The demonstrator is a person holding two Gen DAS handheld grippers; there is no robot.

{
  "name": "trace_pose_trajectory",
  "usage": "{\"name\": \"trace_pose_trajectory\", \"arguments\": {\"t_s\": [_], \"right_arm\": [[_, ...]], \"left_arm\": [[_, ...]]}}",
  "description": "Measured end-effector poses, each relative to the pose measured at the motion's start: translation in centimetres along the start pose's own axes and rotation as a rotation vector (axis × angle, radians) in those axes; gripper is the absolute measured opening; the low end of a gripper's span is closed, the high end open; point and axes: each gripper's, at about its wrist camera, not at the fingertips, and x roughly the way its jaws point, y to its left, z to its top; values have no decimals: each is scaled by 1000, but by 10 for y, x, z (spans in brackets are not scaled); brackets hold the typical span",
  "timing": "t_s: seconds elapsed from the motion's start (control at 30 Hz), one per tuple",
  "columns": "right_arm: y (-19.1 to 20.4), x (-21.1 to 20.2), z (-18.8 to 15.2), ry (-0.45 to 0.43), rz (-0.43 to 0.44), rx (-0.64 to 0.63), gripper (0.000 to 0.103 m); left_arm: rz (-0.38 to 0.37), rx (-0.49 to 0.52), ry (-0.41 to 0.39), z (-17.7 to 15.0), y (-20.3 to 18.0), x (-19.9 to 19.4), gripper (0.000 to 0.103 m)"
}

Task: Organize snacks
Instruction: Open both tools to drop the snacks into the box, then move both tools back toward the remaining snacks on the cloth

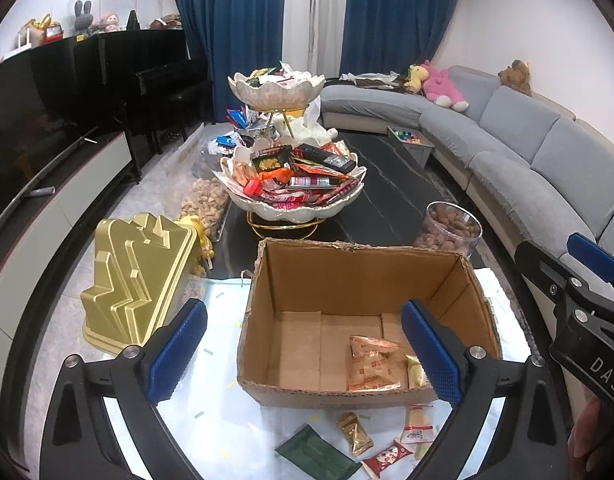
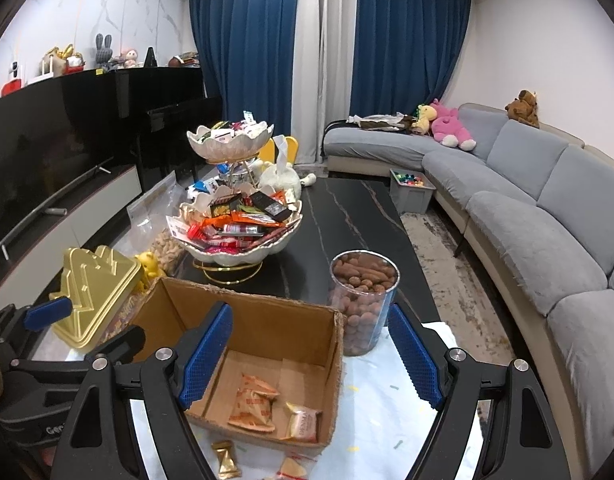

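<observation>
Both grippers, left [image 1: 305,350] and right [image 2: 311,354], gape empty (cardboard box [image 2: 307,320] holds three packets).

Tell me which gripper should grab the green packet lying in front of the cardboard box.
Probably the left gripper. Its open, empty fingers sit just above the green packet, which shows only in the left wrist view. The right gripper is also open, but hangs over the cardboard box.

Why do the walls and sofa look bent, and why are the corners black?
Left wrist view: a fisheye lens bows the sofa and curtains, black outside its circle; the cardboard box stays sharp. Right wrist view: same curving, even indoor light, faint glare on the dark table.
</observation>
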Motion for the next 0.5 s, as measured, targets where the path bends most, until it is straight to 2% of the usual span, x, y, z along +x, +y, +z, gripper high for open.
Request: {"name": "trace_pose_trajectory", "arguments": {"t_s": [0.5], "right_arm": [[-9, -38, -17, -9, 6, -4, 81]], "left_arm": [[-5, -11, -12, -17, -11, -40, 99]]}}
